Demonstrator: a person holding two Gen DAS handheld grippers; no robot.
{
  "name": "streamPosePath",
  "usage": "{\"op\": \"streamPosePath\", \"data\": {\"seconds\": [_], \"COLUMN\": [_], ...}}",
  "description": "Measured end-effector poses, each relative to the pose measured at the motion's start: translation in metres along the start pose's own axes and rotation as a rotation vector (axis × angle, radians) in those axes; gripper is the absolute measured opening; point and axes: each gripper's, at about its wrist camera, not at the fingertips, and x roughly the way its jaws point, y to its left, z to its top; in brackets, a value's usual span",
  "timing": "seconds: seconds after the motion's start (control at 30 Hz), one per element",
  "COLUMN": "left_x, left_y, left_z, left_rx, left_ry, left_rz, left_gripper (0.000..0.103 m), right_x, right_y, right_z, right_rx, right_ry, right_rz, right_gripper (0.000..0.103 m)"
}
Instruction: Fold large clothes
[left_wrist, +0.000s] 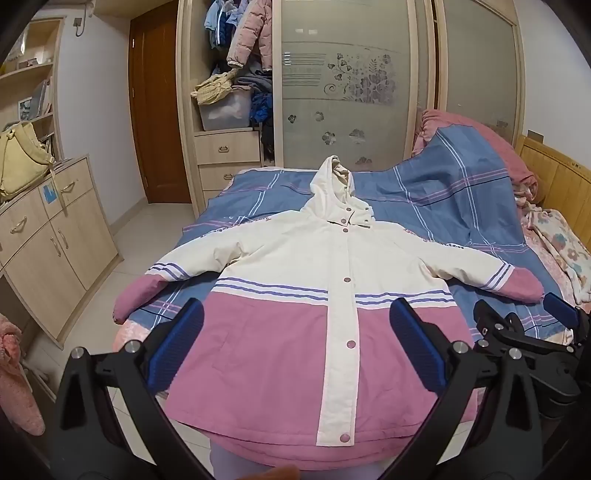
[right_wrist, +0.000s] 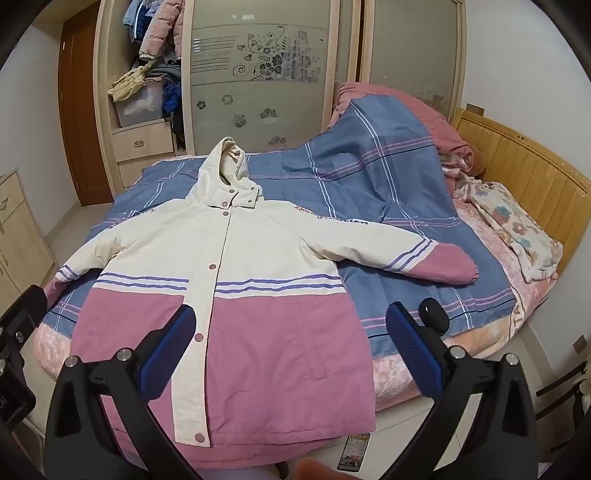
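A cream and pink hooded jacket (left_wrist: 295, 295) lies flat and face up on the bed, buttoned, sleeves spread out to both sides, hood pointing away from me. It also shows in the right wrist view (right_wrist: 236, 295). My left gripper (left_wrist: 295, 339) is open and empty, held above the jacket's pink lower half near the hem. My right gripper (right_wrist: 291, 339) is open and empty, above the jacket's lower right side. The right gripper also shows at the right edge of the left wrist view (left_wrist: 524, 325).
The bed (left_wrist: 443, 192) has a blue plaid cover, with a bunched pink quilt (right_wrist: 406, 118) and floral blanket (right_wrist: 517, 221) by the wooden headboard (right_wrist: 535, 166). A wardrobe (left_wrist: 332, 74) stands behind, a cabinet (left_wrist: 55, 236) at left. A phone (right_wrist: 354, 452) lies on the floor.
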Motion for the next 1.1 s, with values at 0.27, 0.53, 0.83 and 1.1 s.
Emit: {"op": "streamPosePath", "data": {"seconds": [0.27,0.53,0.83,1.1], "left_x": [-0.0005,0.0000,0.0000,0.0002], "left_y": [-0.0007,0.0003,0.0002,0.0004], "left_z": [0.0004,0.0001,0.0002,0.0003], "left_rx": [0.000,-0.004,-0.005,-0.006], "left_ry": [0.000,0.000,0.002,0.003], "left_rz": [-0.004,-0.002,-0.004,-0.003], "left_gripper": [0.101,0.101,0.101,0.101], "right_x": [0.0003,-0.0005,-0.0005,0.0002], "right_y": [0.0010,0.0027,0.0014,0.0069], "right_z": [0.0003,0.0006,0.0004,-0.0007], "right_rx": [-0.002,-0.003,-0.005,-0.007], "right_ry": [0.004,0.004,0.008,0.009], "right_rz": [-0.001,-0.002,-0.002,-0.003], "right_gripper": [0.102,0.102,0.102,0.102]}}
